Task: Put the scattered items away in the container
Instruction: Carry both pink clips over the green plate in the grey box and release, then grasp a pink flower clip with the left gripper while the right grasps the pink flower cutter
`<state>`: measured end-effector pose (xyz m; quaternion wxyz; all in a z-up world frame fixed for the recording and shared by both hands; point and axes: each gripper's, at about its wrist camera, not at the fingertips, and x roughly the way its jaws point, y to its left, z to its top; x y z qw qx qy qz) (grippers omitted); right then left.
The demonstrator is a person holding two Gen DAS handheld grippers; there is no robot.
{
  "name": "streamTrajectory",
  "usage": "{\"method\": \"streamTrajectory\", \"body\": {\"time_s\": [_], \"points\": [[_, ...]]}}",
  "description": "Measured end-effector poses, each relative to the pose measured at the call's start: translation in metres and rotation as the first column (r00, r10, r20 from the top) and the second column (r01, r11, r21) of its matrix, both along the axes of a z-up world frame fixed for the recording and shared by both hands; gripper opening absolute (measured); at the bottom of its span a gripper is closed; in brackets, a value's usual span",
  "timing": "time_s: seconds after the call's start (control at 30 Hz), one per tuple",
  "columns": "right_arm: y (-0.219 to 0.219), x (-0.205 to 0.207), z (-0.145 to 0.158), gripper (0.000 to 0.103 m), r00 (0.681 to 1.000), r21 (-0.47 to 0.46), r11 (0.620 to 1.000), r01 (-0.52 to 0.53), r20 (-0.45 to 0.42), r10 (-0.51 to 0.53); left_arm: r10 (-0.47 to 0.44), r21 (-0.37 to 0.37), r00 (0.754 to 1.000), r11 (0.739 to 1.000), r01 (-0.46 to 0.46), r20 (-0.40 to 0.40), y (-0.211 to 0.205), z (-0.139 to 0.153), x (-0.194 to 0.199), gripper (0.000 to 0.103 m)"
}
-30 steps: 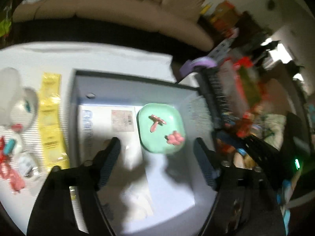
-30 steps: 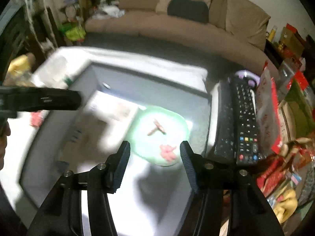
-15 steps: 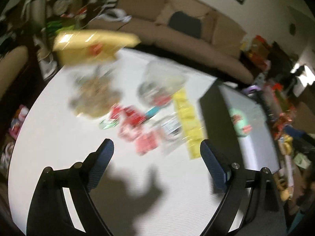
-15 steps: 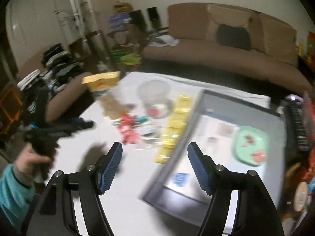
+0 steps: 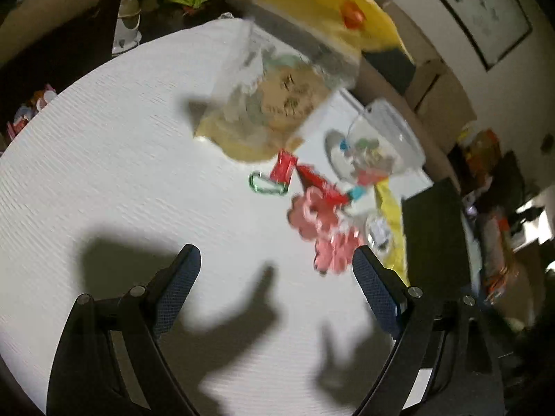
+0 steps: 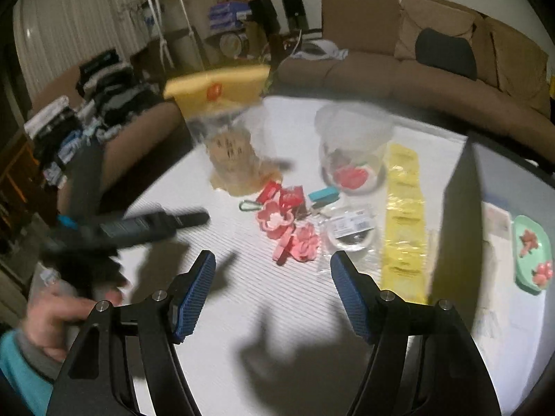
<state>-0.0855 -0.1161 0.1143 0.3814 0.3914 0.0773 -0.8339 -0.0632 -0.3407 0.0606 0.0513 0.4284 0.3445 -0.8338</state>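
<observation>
Scattered items lie on the white table point(image 5: 104, 180): pink flower-shaped pieces point(image 5: 321, 222) point(image 6: 295, 235), red packets point(image 5: 288, 168), a green carabiner point(image 5: 265, 185) point(image 6: 248, 205), a yellow sachet strip point(image 6: 404, 215) and a clear packet point(image 6: 350, 230). A clear tub point(image 6: 353, 145) point(image 5: 378, 145) holds small bits. The grey container point(image 6: 461, 215) point(image 5: 433, 235) stands at the right with a green dish point(image 6: 532, 253) inside. My left gripper point(image 5: 275, 287) is open and empty, near the pink pieces; it also shows in the right wrist view point(image 6: 194, 218). My right gripper point(image 6: 272, 291) is open and empty, just short of the pile.
A clear bag with a yellow header point(image 5: 277, 104) point(image 6: 229, 145) stands behind the pile. A brown sofa point(image 6: 399, 66) runs along the far side. Cluttered shelves point(image 5: 496, 215) sit beyond the container.
Both grippers have swung from over the container to the scattered pile on the left. The left gripper has come closer to the pink pieces. Both stay open.
</observation>
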Motion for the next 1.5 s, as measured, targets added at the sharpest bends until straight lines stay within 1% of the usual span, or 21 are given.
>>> {"method": "streamTrajectory", "body": {"time_s": [0.1, 0.17, 0.3, 0.37, 0.43, 0.5, 0.57, 0.63, 0.7, 0.73, 0.8, 0.9, 0.97, 1.07, 1.17, 1.23, 1.33, 1.43, 1.5], "points": [[-0.021, -0.01, -0.018, 0.072, 1.0, 0.023, 1.0, -0.021, -0.018, 0.021, 0.038, 0.021, 0.999, 0.999, -0.038, 0.035, -0.013, -0.002, -0.002, 0.089], [-0.041, -0.02, -0.03, 0.072, 0.999, 0.058, 0.998, -0.039, -0.02, 0.04, 0.056, 0.055, 0.998, 0.997, -0.057, 0.032, -0.018, -0.004, 0.0, 0.089], [-0.077, -0.045, -0.056, 0.072, 0.998, 0.125, 0.99, -0.064, 0.009, 0.064, 0.046, 0.081, 0.999, 0.996, -0.047, 0.009, -0.018, -0.001, 0.0, 0.089], [-0.091, -0.056, -0.07, 0.072, 0.998, 0.166, 0.984, -0.07, 0.017, 0.068, 0.055, 0.102, 0.998, 0.993, -0.056, 0.015, -0.022, -0.003, 0.0, 0.089], [-0.102, -0.066, -0.082, 0.072, 0.997, 0.204, 0.976, -0.073, 0.026, 0.069, 0.069, 0.141, 0.997, 0.987, -0.071, 0.019, -0.027, -0.005, 0.0, 0.089], [-0.109, -0.073, -0.089, 0.072, 0.997, 0.229, 0.97, -0.076, 0.028, 0.071, 0.078, 0.168, 0.997, 0.983, -0.079, 0.017, -0.03, -0.005, 0.002, 0.089], [-0.115, -0.079, -0.095, 0.072, 0.996, 0.236, 0.968, -0.088, 0.045, 0.08, 0.081, 0.166, 0.997, 0.983, -0.082, 0.008, -0.03, -0.002, 0.002, 0.089], [-0.12, -0.079, -0.099, 0.071, 0.994, 0.254, 0.961, -0.107, 0.035, 0.101, 0.083, 0.161, 0.997, 0.983, -0.082, 0.002, -0.03, 0.001, 0.003, 0.089], [-0.122, -0.075, -0.102, 0.054, 0.992, 0.277, 0.953, -0.122, 0.017, 0.122, 0.081, 0.163, 0.997, 0.983, -0.08, -0.002, -0.029, 0.001, 0.003, 0.089], [-0.121, -0.073, -0.101, 0.052, 0.992, 0.279, 0.952, -0.128, 0.018, 0.128, 0.08, 0.161, 0.997, 0.984, -0.079, -0.001, -0.029, 0.001, 0.002, 0.089], [-0.112, -0.069, -0.096, 0.052, 0.99, 0.237, 0.961, -0.14, 0.059, 0.13, 0.077, 0.153, 0.997, 0.985, -0.077, 0.006, -0.028, 0.0, 0.001, 0.089], [-0.089, -0.055, -0.079, 0.05, 0.989, 0.183, 0.973, -0.143, 0.063, 0.134, 0.072, 0.14, 0.997, 0.987, -0.073, 0.015, -0.025, -0.003, -0.001, 0.089], [-0.065, -0.045, -0.059, 0.05, 0.99, 0.113, 0.985, -0.132, 0.072, 0.124, 0.054, 0.126, 0.998, 0.99, -0.057, 0.022, -0.021, -0.005, -0.003, 0.089], [-0.025, -0.034, -0.026, 0.05, 0.992, 0.006, 0.996, -0.094, 0.086, 0.093, 0.003, 0.092, 0.999, 0.996, -0.006, 0.034, -0.008, -0.008, -0.009, 0.089], [0.011, -0.022, 0.001, 0.05, 0.995, -0.045, 0.998, -0.047, 0.091, 0.051, -0.071, 0.04, 0.996, 0.997, 0.069, 0.045, 0.013, -0.012, -0.017, 0.089], [0.03, -0.012, 0.014, 0.05, 0.995, -0.067, 0.997, -0.027, 0.095, 0.033, -0.129, -0.005, 0.99, 0.992, 0.129, 0.052, 0.032, -0.015, -0.022, 0.089], [0.046, 0.001, 0.027, 0.05, 0.996, -0.073, 0.997, -0.011, 0.092, 0.018, -0.205, -0.066, 0.976, 0.975, 0.21, 0.078, 0.062, -0.026, -0.031, 0.089], [0.06, 0.007, 0.029, 0.05, 0.994, -0.084, 0.997, 0.001, 0.112, 0.009, -0.23, -0.147, 0.966, 0.958, 0.246, 0.117, 0.083, -0.04, -0.041, 0.088], [0.069, 0.013, 0.029, 0.05, 0.993, -0.088, 0.996, 0.002, 0.118, 0.008, -0.234, -0.22, 0.966, 0.942, 0.253, 0.11, 0.093, -0.041, -0.043, 0.089]]}}
